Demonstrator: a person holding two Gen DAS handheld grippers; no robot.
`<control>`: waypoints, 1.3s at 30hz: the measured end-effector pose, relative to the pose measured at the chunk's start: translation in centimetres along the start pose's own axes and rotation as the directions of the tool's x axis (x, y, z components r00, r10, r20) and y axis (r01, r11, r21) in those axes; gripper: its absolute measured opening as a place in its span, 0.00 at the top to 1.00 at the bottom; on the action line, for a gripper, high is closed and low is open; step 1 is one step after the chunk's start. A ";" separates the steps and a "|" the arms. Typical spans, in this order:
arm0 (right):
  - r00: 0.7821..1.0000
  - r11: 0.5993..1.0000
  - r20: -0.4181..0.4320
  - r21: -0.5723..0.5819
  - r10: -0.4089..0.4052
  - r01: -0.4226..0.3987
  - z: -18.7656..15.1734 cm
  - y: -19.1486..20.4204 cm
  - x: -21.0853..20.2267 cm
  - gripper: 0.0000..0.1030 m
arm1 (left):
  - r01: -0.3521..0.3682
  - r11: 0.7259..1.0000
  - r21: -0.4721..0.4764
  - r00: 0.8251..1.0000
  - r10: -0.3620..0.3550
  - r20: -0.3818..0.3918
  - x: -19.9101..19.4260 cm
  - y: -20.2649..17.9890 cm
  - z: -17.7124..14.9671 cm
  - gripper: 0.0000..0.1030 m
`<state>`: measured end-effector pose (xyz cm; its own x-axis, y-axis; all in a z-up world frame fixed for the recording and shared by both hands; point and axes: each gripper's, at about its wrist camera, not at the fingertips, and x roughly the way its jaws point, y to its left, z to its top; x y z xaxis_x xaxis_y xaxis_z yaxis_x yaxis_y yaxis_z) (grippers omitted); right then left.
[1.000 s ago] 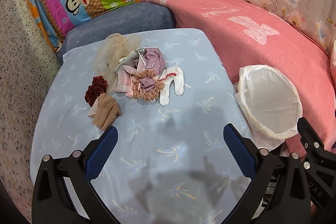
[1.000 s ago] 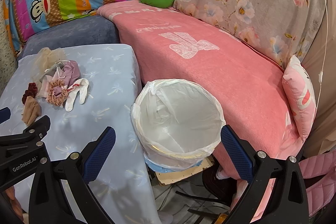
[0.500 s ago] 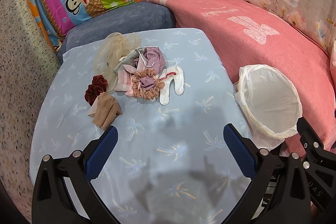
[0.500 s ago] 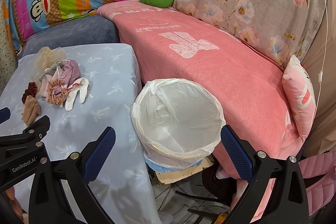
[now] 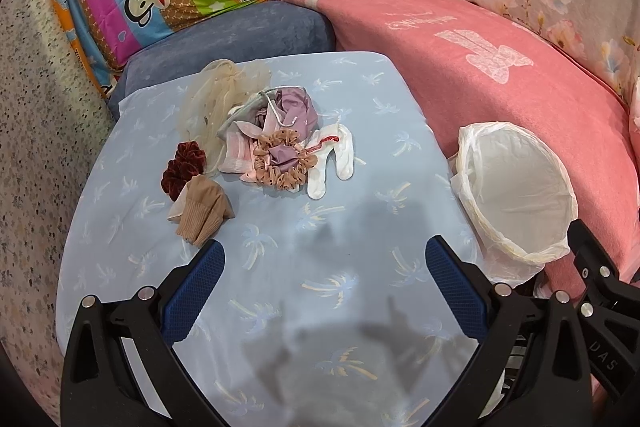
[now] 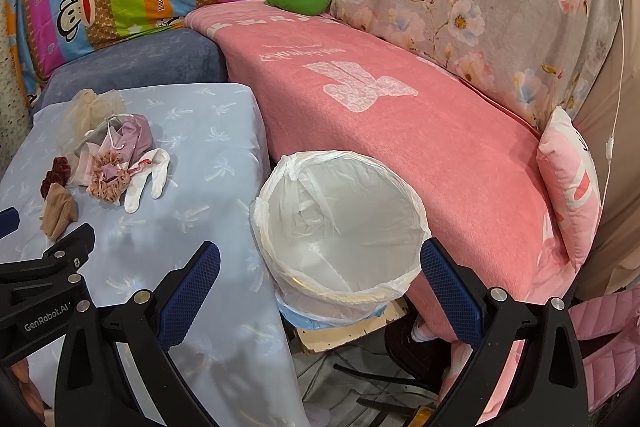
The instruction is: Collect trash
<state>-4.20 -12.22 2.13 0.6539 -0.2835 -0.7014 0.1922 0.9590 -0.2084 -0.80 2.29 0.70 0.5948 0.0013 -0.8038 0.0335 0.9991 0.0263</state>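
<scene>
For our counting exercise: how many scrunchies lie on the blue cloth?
2: a dark red scrunchie at the pile's left edge, a tan dotted scrunchie at its front. More may hide beneath.

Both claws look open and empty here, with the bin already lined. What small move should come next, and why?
Probably ease the left claw forward and down toward the tan sock, the nearest piece of the pile on the blue table cover. Both claws hang open holding nothing, the right claw sits over the lined bin, and the bin looks empty, so nothing has been collected yet.
</scene>
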 end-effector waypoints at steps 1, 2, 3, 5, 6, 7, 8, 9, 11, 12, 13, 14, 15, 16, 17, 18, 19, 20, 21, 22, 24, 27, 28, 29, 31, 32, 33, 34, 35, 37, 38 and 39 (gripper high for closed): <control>1.000 1.000 0.000 0.001 0.001 -0.001 0.0 0.0 0.0 0.06 | 0.000 1.000 -0.001 1.000 0.000 0.000 0.0 0.0 0.0 0.07; 1.000 1.000 0.000 0.002 0.000 0.000 0.1 -0.1 0.0 0.06 | 0.001 1.000 -0.001 1.000 -0.001 0.000 0.0 0.1 0.0 0.07; 1.000 1.000 -0.001 0.002 -0.001 0.001 0.2 -0.1 0.0 0.06 | -0.001 1.000 0.000 1.000 0.001 0.000 0.1 0.1 0.0 0.07; 1.000 1.000 -0.002 0.002 -0.005 0.005 0.5 -0.4 0.0 0.06 | 0.002 1.000 -0.001 1.000 -0.002 -0.001 0.3 0.4 0.0 0.07; 1.000 1.000 -0.002 0.001 -0.007 0.007 0.6 -0.4 0.0 0.06 | 0.002 1.000 0.000 1.000 -0.002 0.000 0.4 0.6 0.0 0.07; 1.000 1.000 -0.004 0.001 -0.008 0.008 0.7 -0.4 0.1 0.06 | 0.004 1.000 0.001 1.000 -0.004 0.001 0.4 0.7 0.0 0.07; 1.000 1.000 -0.004 0.000 -0.010 0.010 0.8 -0.4 0.2 0.06 | 0.005 1.000 0.003 1.000 -0.005 0.001 0.5 0.8 0.1 0.07; 1.000 1.000 -0.004 0.001 -0.011 0.011 0.9 -0.4 0.2 0.06 | 0.006 1.000 0.005 1.000 -0.006 0.002 0.6 0.9 0.1 0.07; 1.000 1.000 -0.003 0.001 -0.009 0.009 0.7 -0.3 0.2 0.06 | 0.009 1.000 0.010 1.000 -0.009 0.004 0.7 1.1 0.2 0.07; 1.000 1.000 -0.004 0.001 -0.010 0.010 0.7 -0.2 0.2 0.06 | 0.011 1.000 0.013 1.000 -0.011 0.004 0.8 1.1 0.3 0.07; 1.000 1.000 -0.004 0.000 -0.011 0.011 0.7 -0.2 0.2 0.06 | 0.016 1.000 0.019 1.000 -0.016 0.006 0.8 1.1 0.3 0.07; 1.000 1.000 -0.005 -0.001 -0.014 0.014 0.7 0.0 0.3 0.06 | 0.019 0.999 0.028 1.000 -0.019 0.008 0.9 1.1 0.4 0.07; 1.000 1.000 -0.007 -0.003 -0.016 0.016 0.8 0.1 0.4 0.06 | 0.018 0.999 0.035 1.000 -0.019 0.011 0.9 1.1 0.4 0.07; 1.000 1.000 -0.009 -0.005 -0.018 0.018 0.9 0.5 0.7 0.06 | 0.017 0.999 0.046 1.000 -0.018 0.015 0.9 1.2 0.4 0.07; 1.000 1.000 -0.011 -0.007 -0.020 0.020 1.0 0.5 0.8 0.06 | 0.019 0.998 0.057 1.000 -0.020 0.017 1.0 1.2 0.5 0.07; 1.000 1.000 -0.013 -0.010 -0.022 0.022 1.0 0.9 1.0 0.06 | 0.022 0.998 0.063 1.000 -0.023 0.017 1.1 1.2 0.4 0.07; 1.000 1.000 -0.013 -0.013 -0.024 0.023 1.1 1.2 1.1 0.06 | 0.025 0.998 0.066 1.000 -0.026 0.015 1.2 1.3 0.4 0.07; 1.000 1.000 -0.013 -0.017 -0.026 0.026 1.1 1.4 1.2 0.06 | 0.033 0.997 0.065 0.999 -0.034 0.014 1.3 1.6 0.4 0.07; 1.000 0.999 -0.012 -0.020 -0.028 0.028 1.1 1.6 1.3 0.06 | 0.039 0.997 0.065 0.999 -0.040 0.014 1.5 1.7 0.4 0.07; 1.000 0.999 -0.011 -0.021 -0.029 0.029 1.2 1.7 1.4 0.06 | 0.047 0.997 0.067 0.999 -0.048 0.015 1.6 1.9 0.5 0.07; 1.000 0.999 -0.004 -0.017 -0.027 0.027 1.3 2.2 1.6 0.06 | 0.051 0.996 0.070 0.998 -0.052 0.016 2.0 2.3 0.5 0.07; 1.000 1.000 0.008 -0.005 -0.014 0.015 1.4 2.7 1.8 0.06 | 0.058 0.996 0.061 0.998 -0.059 0.010 2.9 3.2 0.5 0.07; 1.000 1.000 0.015 0.002 -0.005 0.005 1.5 3.0 1.9 0.06 | 0.060 0.997 0.056 0.998 -0.061 0.006 3.2 3.6 0.5 0.07; 1.000 1.000 0.020 0.008 0.004 -0.004 1.6 3.4 2.1 0.06 | 0.062 0.997 0.050 0.998 -0.062 0.002 3.7 4.1 0.5 0.07; 0.999 0.999 0.026 0.022 0.022 -0.023 1.7 4.0 2.4 0.06 | 0.066 0.997 0.041 0.998 -0.066 0.002 4.3 5.0 0.5 0.07; 0.999 0.999 0.028 0.028 0.033 -0.034 1.7 4.3 2.6 0.06 | 0.056 0.998 0.040 0.998 -0.056 0.002 4.7 5.6 0.5 0.07; 0.999 0.998 0.026 0.033 0.045 -0.045 1.8 4.6 2.9 0.06 | 0.054 0.998 0.036 0.998 -0.055 0.004 5.1 6.2 0.6 0.07; 0.998 0.998 0.025 0.037 0.055 -0.056 1.9 5.2 3.1 0.06 | 0.057 0.998 0.033 0.998 -0.057 0.005 5.4 6.7 0.6 0.07; 0.997 0.997 0.028 0.042 0.068 -0.069 2.0 5.9 3.3 0.06 | 0.050 0.998 0.027 0.999 -0.050 0.000 6.0 7.4 0.7 0.07; 0.995 0.994 0.025 0.053 0.095 -0.096 2.2 6.8 4.0 0.06 | 0.039 0.999 0.008 0.999 -0.039 -0.016 7.2 8.8 0.7 0.07; 0.993 0.991 0.023 0.057 0.116 -0.117 2.3 7.3 4.4 0.06 | 0.035 0.999 -0.005 0.999 -0.035 -0.029 7.8 9.6 0.8 0.07; 0.990 0.988 0.023 0.061 0.138 -0.139 2.4 7.9 4.6 0.06 | 0.034 0.999 -0.016 0.998 -0.034 -0.044 8.5 10.3 0.7 0.07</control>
<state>2.11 -5.96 -1.12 0.6906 -0.1487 -0.7078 0.1441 0.9873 -0.0669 5.17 12.59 -5.43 0.5576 -0.0312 -0.8295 0.0407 0.9991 -0.0102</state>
